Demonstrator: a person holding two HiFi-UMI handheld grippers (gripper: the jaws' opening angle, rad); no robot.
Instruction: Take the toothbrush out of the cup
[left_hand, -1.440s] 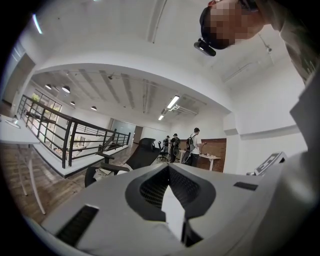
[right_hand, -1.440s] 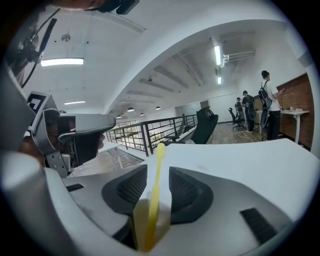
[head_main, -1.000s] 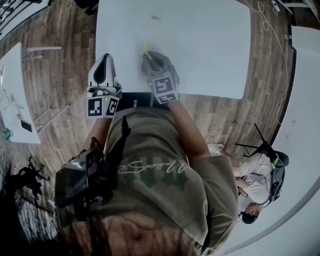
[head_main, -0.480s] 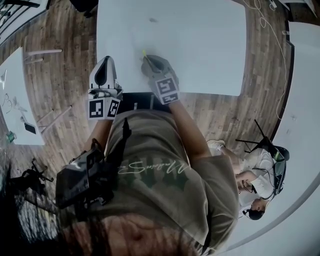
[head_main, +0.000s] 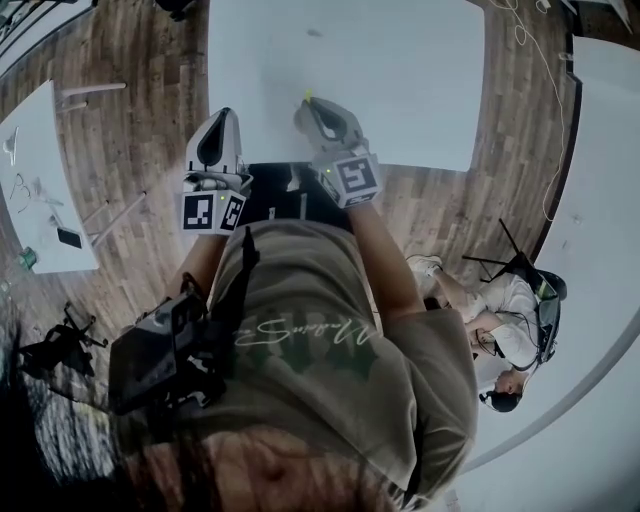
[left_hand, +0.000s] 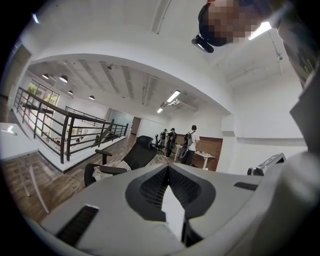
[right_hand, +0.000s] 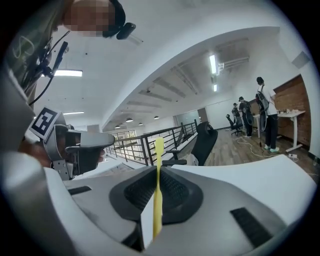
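Note:
My right gripper (head_main: 311, 106) is shut on a thin yellow toothbrush (head_main: 307, 97), whose tip pokes out past the fingertips over the near edge of the white table (head_main: 400, 70). In the right gripper view the toothbrush (right_hand: 158, 165) stands upright, pinched between the dark pads of that gripper (right_hand: 158, 175). My left gripper (head_main: 222, 116) hovers beside it to the left. Its pads meet in the left gripper view (left_hand: 168, 169) with nothing showing between them. No cup is visible in any view.
A dark chair (head_main: 290, 195) sits under the table's near edge between my arms. A second white table (head_main: 40, 190) with small items stands on the left. A seated person (head_main: 505, 330) is at the right, and cables (head_main: 550, 150) trail on the wood floor.
Both grippers have risen toward the camera. The right one, with the toothbrush in it, has shifted slightly right and further over the table edge; the left rose less.

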